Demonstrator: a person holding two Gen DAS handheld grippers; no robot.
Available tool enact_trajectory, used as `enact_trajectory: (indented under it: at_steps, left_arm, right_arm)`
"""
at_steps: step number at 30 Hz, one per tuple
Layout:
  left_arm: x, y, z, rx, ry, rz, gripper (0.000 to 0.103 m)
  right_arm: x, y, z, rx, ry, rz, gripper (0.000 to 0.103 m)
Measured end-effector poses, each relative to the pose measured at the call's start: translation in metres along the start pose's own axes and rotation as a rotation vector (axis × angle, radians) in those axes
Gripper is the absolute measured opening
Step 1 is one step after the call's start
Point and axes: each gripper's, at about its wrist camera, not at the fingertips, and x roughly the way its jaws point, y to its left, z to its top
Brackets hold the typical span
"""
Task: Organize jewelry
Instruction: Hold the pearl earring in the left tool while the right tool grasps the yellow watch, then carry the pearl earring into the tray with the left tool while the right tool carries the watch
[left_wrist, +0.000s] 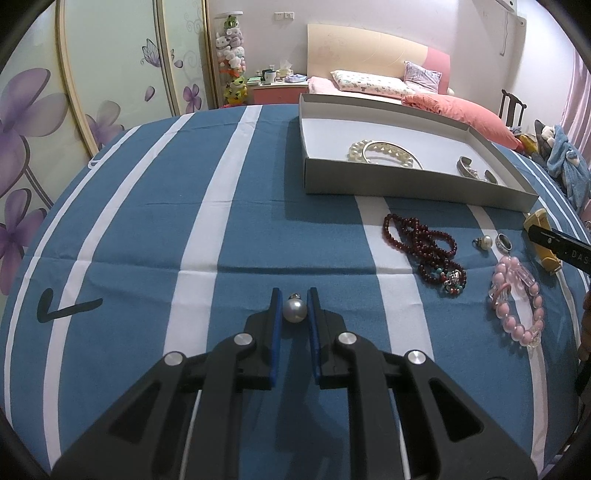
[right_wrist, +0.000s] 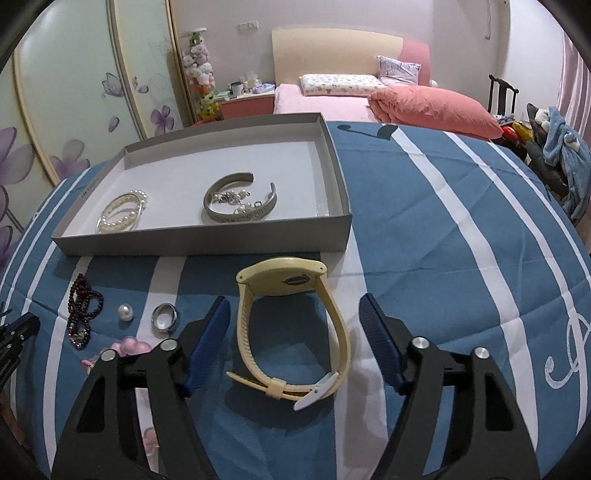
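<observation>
A blue cloth with broad white stripes (left_wrist: 258, 229) covers a table in a bedroom; on it sits a shallow grey cardboard tray with a white floor (right_wrist: 332, 162), holding a strand of white pearls looped with a thin silver bangle (right_wrist: 120, 212) and an open silver cuff bracelet (right_wrist: 240, 203) with small charms lying inside its curve.

The left gripper (left_wrist: 294, 295) is clenched on a single round white pearl with a small metal cap (left_wrist: 294, 310), pinched between its blue pads just above the cloth, well short of the tray.

The right gripper (right_wrist: 295, 314) hangs with its jaws released and wide; a pale yellow rubber-strapped wristwatch (right_wrist: 291, 328) lies on its side on the cloth between them, neither pad touching it.

Loose on the cloth in front of the tray lie a tangled dark red bead necklace (left_wrist: 424, 247), a second white pearl (left_wrist: 484, 242), a silver band ring (left_wrist: 504, 243) and a pink bead bracelet (left_wrist: 521, 299); the pearl and ring lie just beside each other.
</observation>
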Motion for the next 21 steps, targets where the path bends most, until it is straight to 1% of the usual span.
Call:
enact_trajectory:
  at_steps: [2, 10, 12, 14, 17, 21]
  left_arm:
    - [0.000, 0.000, 0.000, 0.000, 0.000, 0.000, 0.014]
    - [0.000, 0.000, 0.000, 0.000, 0.000, -0.001, 0.014]
    - [0.000, 0.001, 0.000, 0.000, 0.000, -0.001, 0.014]
    - [0.000, 0.000, 0.000, -0.001, 0.000, -0.001, 0.014]
    - [-0.001, 0.000, 0.000, -0.007, -0.001, -0.004, 0.014]
    - [-0.003, 0.004, 0.001, -0.032, -0.001, -0.014, 0.014]
  right_arm:
    - [0.000, -0.001, 0.001, 0.004, 0.002, 0.001, 0.068]
    - [0.006, -0.004, 0.003, 0.016, 0.025, 0.013, 0.067]
    - [0.006, -0.004, 0.003, 0.013, 0.025, 0.017, 0.050]
    - [0.004, -0.005, 0.003, 0.023, 0.026, 0.039, 0.044]
    - [-0.003, -0.006, -0.001, 0.036, 0.007, 0.052, 0.042]
    - [-0.025, -0.010, -0.004, 0.065, -0.063, 0.080, 0.042]
